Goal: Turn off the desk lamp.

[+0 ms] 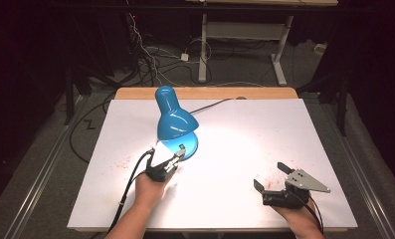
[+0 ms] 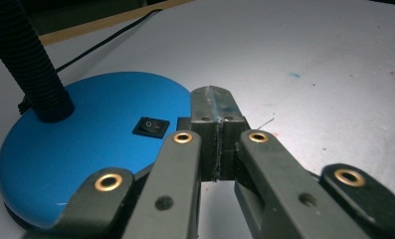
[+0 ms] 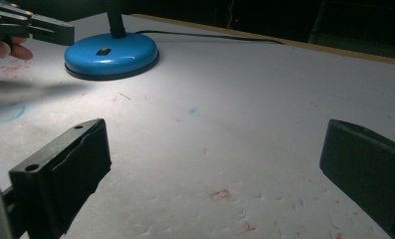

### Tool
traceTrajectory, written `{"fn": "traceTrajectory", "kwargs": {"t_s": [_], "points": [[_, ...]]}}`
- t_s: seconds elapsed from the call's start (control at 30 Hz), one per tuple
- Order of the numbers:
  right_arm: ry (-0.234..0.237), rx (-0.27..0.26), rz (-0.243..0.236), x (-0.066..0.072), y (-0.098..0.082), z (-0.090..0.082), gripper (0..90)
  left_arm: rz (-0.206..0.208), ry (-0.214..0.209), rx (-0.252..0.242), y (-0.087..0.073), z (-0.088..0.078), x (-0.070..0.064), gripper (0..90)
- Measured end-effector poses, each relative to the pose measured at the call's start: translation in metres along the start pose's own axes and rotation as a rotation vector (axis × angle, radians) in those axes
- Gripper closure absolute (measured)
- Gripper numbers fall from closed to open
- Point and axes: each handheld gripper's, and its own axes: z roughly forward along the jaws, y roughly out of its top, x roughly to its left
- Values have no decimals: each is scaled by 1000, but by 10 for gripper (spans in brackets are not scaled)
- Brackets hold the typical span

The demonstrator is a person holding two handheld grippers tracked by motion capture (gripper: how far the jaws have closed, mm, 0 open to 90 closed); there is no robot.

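Here, my left gripper [image 1: 180,152] sits at the near edge of the blue lamp [image 1: 174,119], its jaws pressed together with nothing between them. From the left gripper view the closed tips [image 2: 216,107] hover just beside the round blue base [image 2: 85,144], close to the small black rocker switch [image 2: 151,126]; I cannot tell whether they touch the base. The black ribbed neck [image 2: 28,59] rises from the back of the base, and the lamp's shade [image 1: 176,124] leans over it, throwing a bright pool of light on the white table [image 1: 245,129]. A black cord [image 1: 212,104] runs from the lamp toward the far wooden edge.

My right gripper [image 1: 270,177] rests well apart from the lamp, near the front right of the table, its jaws spread wide and holding nothing. In the right gripper view the lamp base [image 3: 111,55] stands far off to the upper left, with my left hand [image 3: 6,50] beside it. Faint red marks [image 3: 220,194] speckle the table surface.
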Motion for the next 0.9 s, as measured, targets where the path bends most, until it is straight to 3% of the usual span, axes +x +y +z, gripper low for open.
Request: {"fn": "traceTrajectory", "kwargs": {"t_s": [0.4, 0.9], "points": [[6, -5, 7, 1, 1, 0, 3, 84, 92, 47, 4, 17, 0, 878], [15, -11, 13, 3, 2, 0, 3, 106, 195, 118, 9, 29, 1, 878]]}}
